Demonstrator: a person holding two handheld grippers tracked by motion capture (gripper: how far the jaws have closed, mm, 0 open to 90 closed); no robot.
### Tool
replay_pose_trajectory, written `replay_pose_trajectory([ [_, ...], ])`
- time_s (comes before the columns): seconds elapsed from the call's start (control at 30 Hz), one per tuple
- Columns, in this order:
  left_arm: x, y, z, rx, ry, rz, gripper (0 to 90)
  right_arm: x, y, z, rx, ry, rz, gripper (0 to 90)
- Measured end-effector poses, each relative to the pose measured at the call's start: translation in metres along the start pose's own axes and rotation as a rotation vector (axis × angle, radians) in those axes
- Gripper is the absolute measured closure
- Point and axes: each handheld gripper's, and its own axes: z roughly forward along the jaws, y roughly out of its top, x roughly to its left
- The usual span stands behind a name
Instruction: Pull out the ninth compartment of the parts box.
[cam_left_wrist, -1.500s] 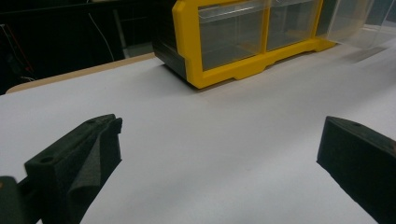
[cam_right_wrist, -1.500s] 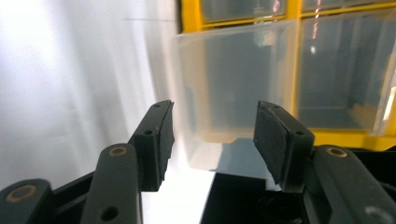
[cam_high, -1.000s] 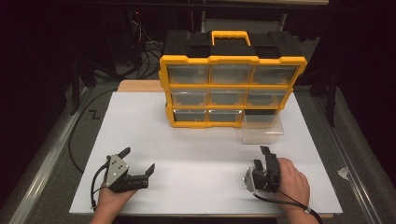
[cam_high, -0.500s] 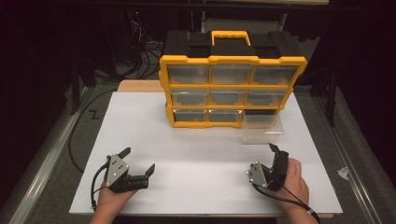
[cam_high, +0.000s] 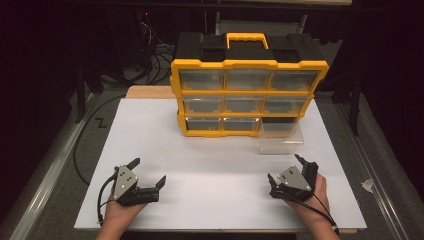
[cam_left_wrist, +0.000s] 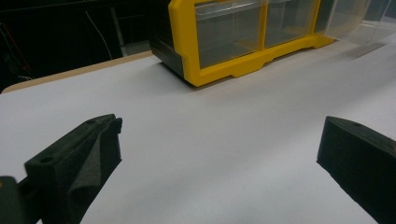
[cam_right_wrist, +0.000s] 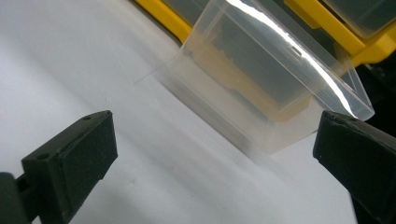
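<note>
- My left gripper (cam_high: 148, 173) sits low at the lower left of the high view, my left hand (cam_high: 117, 212) behind it, its fingers (cam_left_wrist: 79, 158) spread wide with nothing between them.
- My right gripper (cam_high: 285, 170) sits at the lower right of the high view, my right hand (cam_high: 312, 197) wrapped around it; its fingers (cam_right_wrist: 74, 158) are also spread wide and empty.
- Both rest on or just above the white sheet (cam_high: 215, 170) that covers the table (cam_high: 55, 165); I cannot tell whether they touch it.
- In the right gripper view, the clear plastic drawer (cam_right_wrist: 275, 93) stands on the sheet ahead of my fingers, toward the upper right of the frame, well apart from them.
- In the high view that drawer (cam_high: 281, 137) lies right of centre, just in front of the cabinet's lower right corner, out of its slot.
- The dark empty slot (cam_high: 281, 120) is directly behind it, in the bottom row at the right.
- The yellow and black drawer cabinet (cam_high: 248, 82) stands at the far middle of the sheet, three rows of three, the other drawers pushed in.
- In the left gripper view the cabinet's yellow corner (cam_left_wrist: 219, 42) fills the upper centre, well ahead of my fingers.
- A yellow handle (cam_high: 245, 39) sits on top of the cabinet.
- Dark cables (cam_high: 155, 50) lie beyond the table at the upper left.
</note>
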Motion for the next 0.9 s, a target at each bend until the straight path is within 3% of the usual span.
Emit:
replay_pose_trajectory([
  [0.07,0.000,0.000,0.000,0.002,-0.001,0.000,0.2,-0.003,0.000,-0.001,-0.010,0.014,0.044,0.8],
  [0.33,0.000,0.000,0.001,0.008,-0.004,-0.003,0.2,-0.014,-0.007,-0.010,-0.063,0.073,0.320,0.8],
  [0.5,0.000,0.000,0.001,0.013,-0.005,-0.004,0.2,-0.017,-0.013,-0.013,-0.076,0.127,0.447,0.8],
  [0.6,0.000,0.000,0.002,0.016,-0.004,-0.004,0.2,-0.016,-0.014,-0.011,-0.086,0.158,0.464,0.8],
  [0.9,0.005,0.000,0.000,0.019,0.006,-0.031,0.2,-0.021,-0.018,-0.009,-0.090,0.130,0.473,0.8],
])
